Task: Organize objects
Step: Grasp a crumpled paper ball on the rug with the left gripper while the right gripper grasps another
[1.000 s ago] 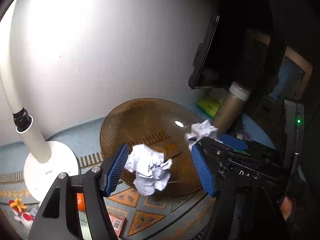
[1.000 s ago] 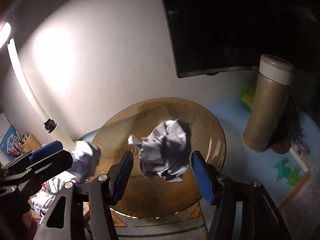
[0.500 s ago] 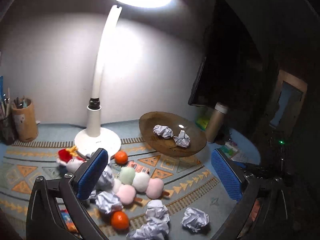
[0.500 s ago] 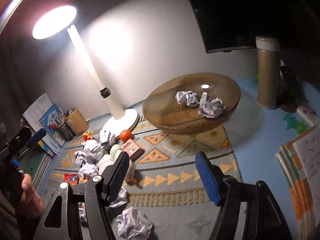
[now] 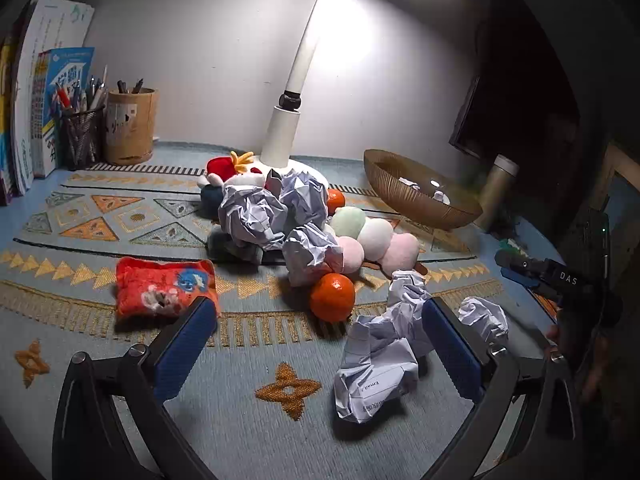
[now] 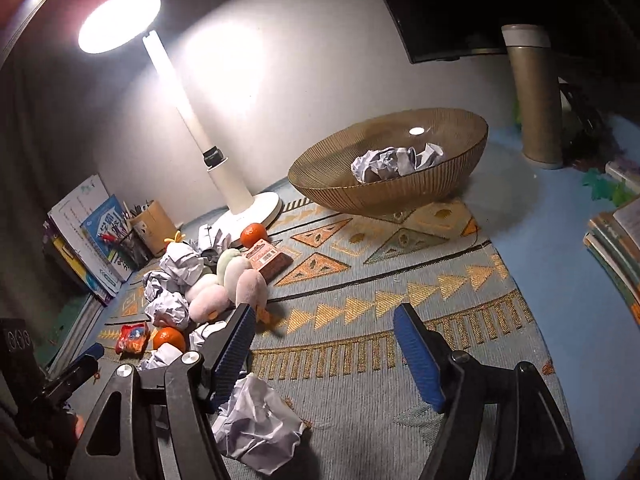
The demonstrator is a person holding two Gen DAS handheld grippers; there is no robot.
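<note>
The left hand-held gripper [image 5: 320, 344] hangs low over the patterned mat [image 5: 120, 216] with its blue pads spread wide and nothing between them; a large crumpled paper ball [image 5: 376, 364] lies on the mat just inside the right pad, which covers part of it. A smaller paper wad [image 5: 482, 318] sits just beyond that pad, half hidden by it. Farther back a heap of paper balls [image 5: 276, 208] rests against a row of pastel plush balls [image 5: 372, 236], with an orange [image 5: 332, 297] touching the nearest wad and a second orange [image 5: 335, 200] partly tucked behind the heap. A red plush toy [image 5: 228, 168] is mostly buried behind the paper, so its shape is hard to read. A red snack packet [image 5: 164, 286] lies apart to the left. The right hand-held gripper [image 6: 324, 354] is likewise spread open and empty above the mat, with one paper ball [image 6: 260, 428] lying below its left finger, partly covered by the frame. The ribbed brown bowl [image 6: 400, 192] stands near the desk lamp [image 6: 236, 196] and holds crumpled paper [image 6: 396, 162]; how many pieces cannot be told, since the rim cuts off their lower parts. A tan cylinder [image 6: 534, 100] stands beside the bowl. Dim at the edges are a pen holder [image 5: 130, 126] and a stack of books [image 6: 616, 232].
</note>
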